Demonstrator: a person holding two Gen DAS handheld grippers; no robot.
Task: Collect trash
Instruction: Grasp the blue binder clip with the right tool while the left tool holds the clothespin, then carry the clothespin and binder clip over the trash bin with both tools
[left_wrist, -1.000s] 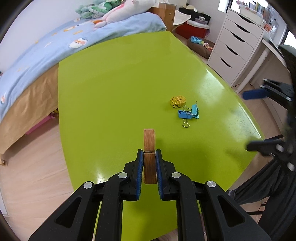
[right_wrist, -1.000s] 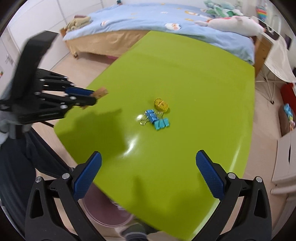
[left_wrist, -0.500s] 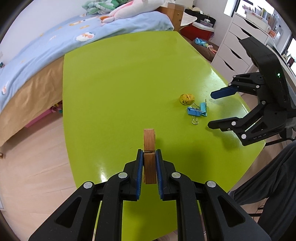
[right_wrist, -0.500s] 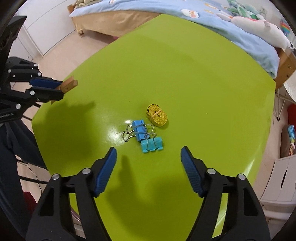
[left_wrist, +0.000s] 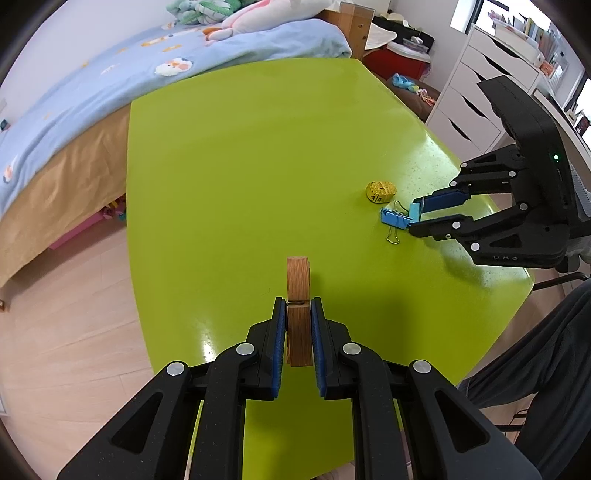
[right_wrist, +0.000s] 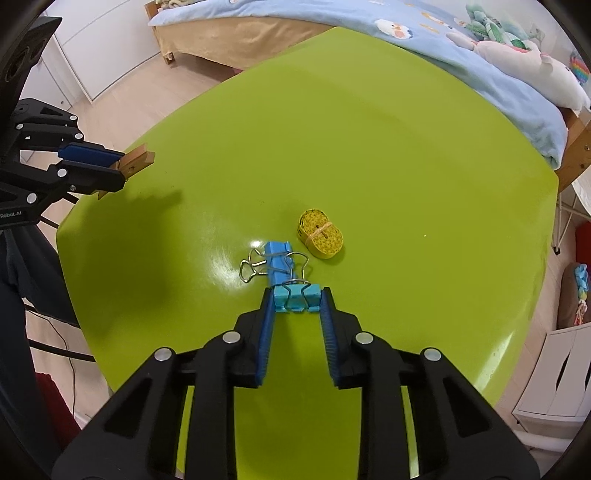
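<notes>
The right gripper (right_wrist: 297, 301) is down at the green table (right_wrist: 369, 140) with its blue pads (right_wrist: 266, 325) bracketing the nearer binder clip (right_wrist: 296, 294); the jaws are narrowed onto the clip's two ends and appear to touch it, so I judge it closed on the clip or within a hair of it; the clip has not left the surface. The grip across the long body seems chosen because the wire handles are folded over the top and offer nothing firm. The left gripper (left_wrist: 298, 317) is clamped on a wooden clothespin (left_wrist: 297, 291), which stands up between the pads and is held clear above the near table edge; it looks parked there to keep out of the right side's work.

Condition of the items: the gripped clip is light blue, small, with silver wire loops; a second binder clip (right_wrist: 277, 260), darker blue, lies touching it just beyond, one handle splayed to the left; a lift may drag it if the wires are tangled, which cannot be told. A rolled yellow tape measure (right_wrist: 320, 238), banded, lies just beside the pair to the right. No trash container is visible in either view.
</notes>
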